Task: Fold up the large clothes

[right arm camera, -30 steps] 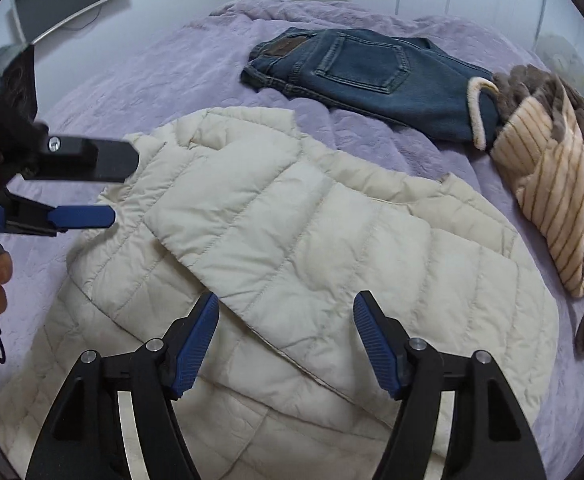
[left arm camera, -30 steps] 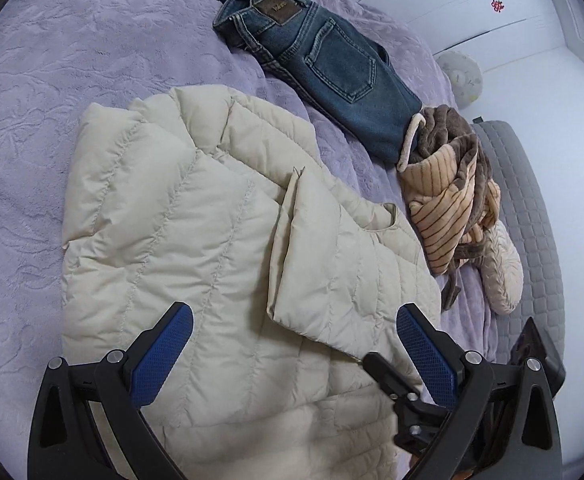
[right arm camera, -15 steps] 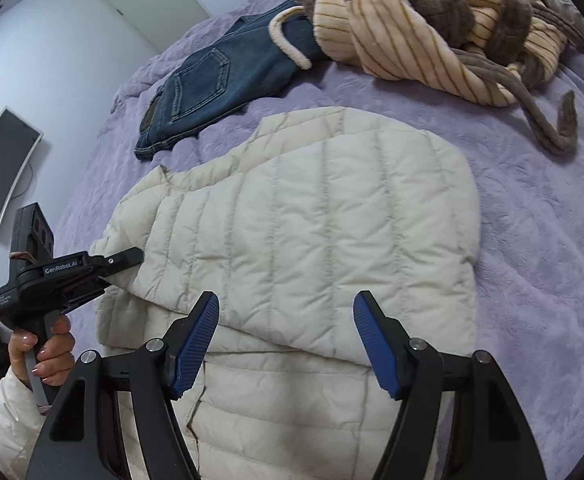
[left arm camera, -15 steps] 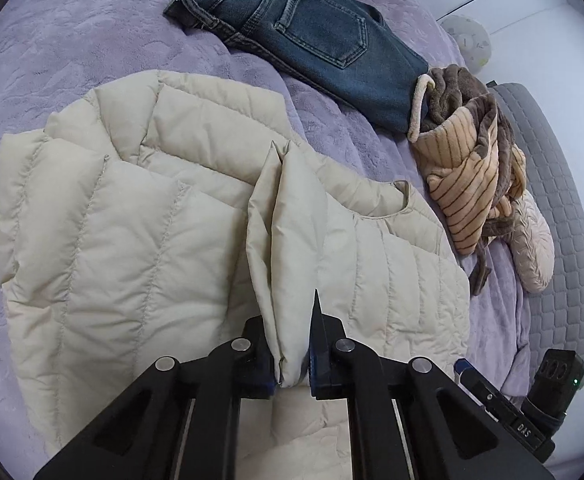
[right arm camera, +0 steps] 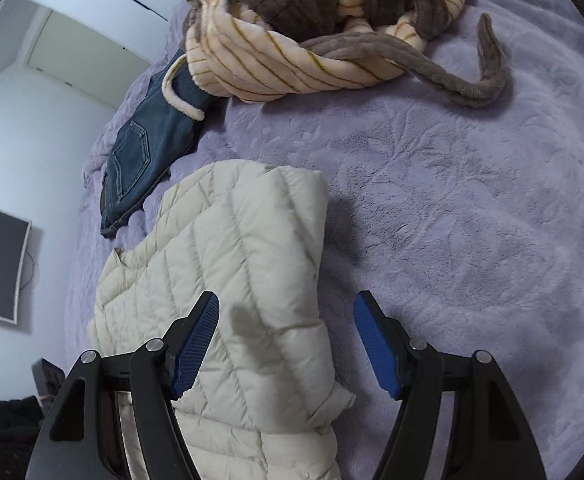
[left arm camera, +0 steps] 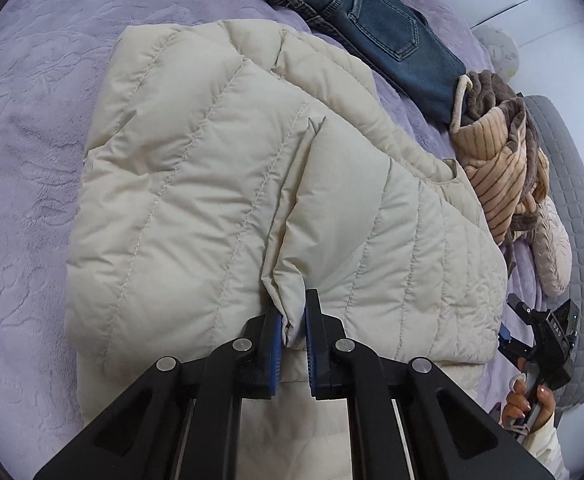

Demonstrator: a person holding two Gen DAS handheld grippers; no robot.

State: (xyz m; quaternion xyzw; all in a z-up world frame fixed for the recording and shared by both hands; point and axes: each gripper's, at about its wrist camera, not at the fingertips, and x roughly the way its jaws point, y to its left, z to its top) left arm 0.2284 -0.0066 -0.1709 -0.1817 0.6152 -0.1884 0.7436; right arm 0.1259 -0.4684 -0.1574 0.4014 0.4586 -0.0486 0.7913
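A cream quilted puffer jacket (left arm camera: 220,184) lies partly folded on a purple bedspread (left arm camera: 24,128). My left gripper (left arm camera: 293,320) is shut on a pinched edge of the jacket's upper layer near its middle. In the right wrist view the jacket (right arm camera: 228,264) lies under and ahead of my right gripper (right arm camera: 286,336), which is open, its jaws either side of the jacket's right edge and touching nothing. The right gripper also shows in the left wrist view (left arm camera: 539,340), held in a hand at the jacket's right side.
Folded blue jeans (left arm camera: 363,28) lie beyond the jacket. A striped cream and brown fleece garment (right arm camera: 311,28) with a loose brown belt (right arm camera: 451,72) lies to the right. A grey quilted bench (left arm camera: 579,216) runs along the bed. A dark screen (right arm camera: 0,264) hangs on the wall.
My left gripper closed on the jacket's edge and has pulled it back toward me. My right gripper swung right to the jacket's right edge and stayed open.
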